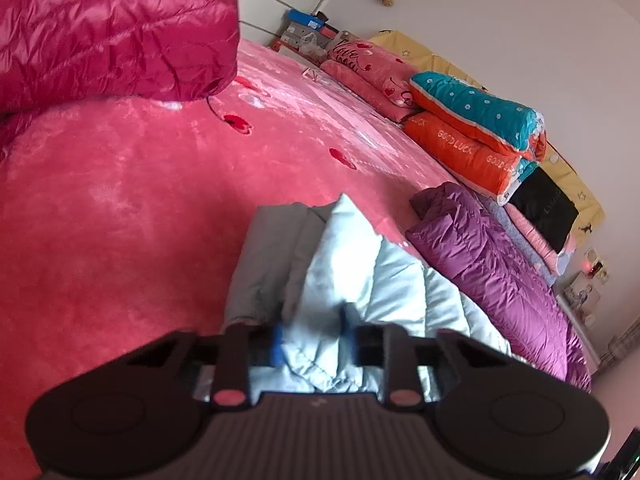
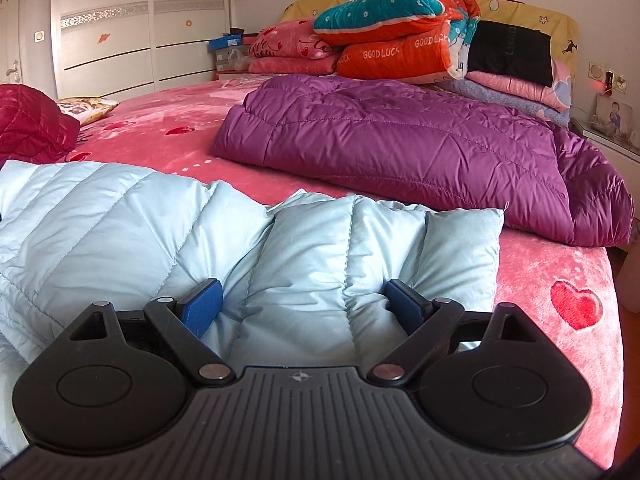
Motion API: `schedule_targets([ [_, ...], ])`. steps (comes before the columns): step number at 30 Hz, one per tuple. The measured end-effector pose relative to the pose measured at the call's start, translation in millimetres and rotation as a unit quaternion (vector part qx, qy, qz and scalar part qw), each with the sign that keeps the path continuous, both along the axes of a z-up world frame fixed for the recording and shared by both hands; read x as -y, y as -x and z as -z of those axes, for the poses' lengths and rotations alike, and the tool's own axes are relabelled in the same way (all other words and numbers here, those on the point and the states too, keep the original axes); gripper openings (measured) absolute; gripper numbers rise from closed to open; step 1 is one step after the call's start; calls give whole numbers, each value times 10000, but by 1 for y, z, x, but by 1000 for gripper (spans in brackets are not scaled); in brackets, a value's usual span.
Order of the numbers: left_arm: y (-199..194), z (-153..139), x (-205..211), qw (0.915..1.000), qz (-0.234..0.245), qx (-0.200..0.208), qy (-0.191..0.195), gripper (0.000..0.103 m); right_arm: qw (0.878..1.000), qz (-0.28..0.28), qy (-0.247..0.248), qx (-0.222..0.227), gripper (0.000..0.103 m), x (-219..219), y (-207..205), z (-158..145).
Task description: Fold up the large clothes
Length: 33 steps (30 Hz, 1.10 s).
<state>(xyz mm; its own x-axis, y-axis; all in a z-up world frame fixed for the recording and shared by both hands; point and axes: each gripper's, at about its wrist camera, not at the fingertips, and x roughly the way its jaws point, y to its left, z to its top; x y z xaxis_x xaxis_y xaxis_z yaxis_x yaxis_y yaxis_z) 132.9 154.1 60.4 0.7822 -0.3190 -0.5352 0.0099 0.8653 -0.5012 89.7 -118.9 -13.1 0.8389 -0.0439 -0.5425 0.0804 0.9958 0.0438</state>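
Note:
A pale blue puffer jacket (image 2: 120,220) lies on the pink bed cover (image 2: 560,280); its grey lining (image 1: 268,256) shows in the left wrist view. My left gripper (image 1: 312,332) has its blue pads around a fold of the pale blue jacket (image 1: 352,264) and holds it lifted. My right gripper (image 2: 304,304) is wide open, its pads pressing down on either side of a padded section near the jacket's edge. A folded purple puffer jacket (image 2: 400,148) lies beyond. A crimson puffer jacket (image 1: 108,36) lies at the left.
Folded quilts (image 2: 396,36) and pink pillows (image 2: 288,48) are piled at the headboard. A black item (image 2: 508,52) rests on pink bedding. A wardrobe (image 2: 140,28) stands at the back left, a nightstand (image 2: 612,132) at the right. The bed edge drops at the right.

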Motion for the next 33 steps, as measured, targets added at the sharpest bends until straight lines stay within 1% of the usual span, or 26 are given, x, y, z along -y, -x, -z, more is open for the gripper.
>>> schedule_targets([
  [1, 1, -1, 1, 9999, 26, 2, -111, 18, 10000, 3, -7, 1, 103, 0, 0, 0],
  [3, 1, -1, 4, 9996, 73, -39, -272, 16, 10000, 6, -14, -13, 103, 2, -1, -1],
  [6, 2, 0, 5, 9992, 106, -128, -370, 16, 10000, 67, -37, 0, 103, 5, 1, -5],
  [9, 3, 3, 6, 9983, 123, -255, -501, 16, 9997, 202, -63, 133, 103, 10, 8, -14],
  [12, 5, 5, 8, 9970, 160, -316, -683, 16, 9984, 396, -198, 354, 103, 19, 14, -23],
  [14, 5, 7, 9, 9966, 164, -348, -727, 16, 9975, 466, -295, 434, 103, 24, 14, -25],
  [18, 3, 11, 11, 9961, 155, -387, -777, 18, 9979, 512, -316, 231, 103, 30, 3, -14],
  [25, 0, 18, 16, 9952, 191, -416, -868, 19, 9986, 496, 139, -104, 103, 21, -10, 14],
  [30, -1, 20, 19, 9947, 201, -382, -937, 19, 9985, 492, 152, -192, 103, 22, -16, 20],
  [33, 1, 20, 15, 9963, 161, -294, -785, 19, 9986, 497, 150, -141, 103, 27, -17, 18],
])
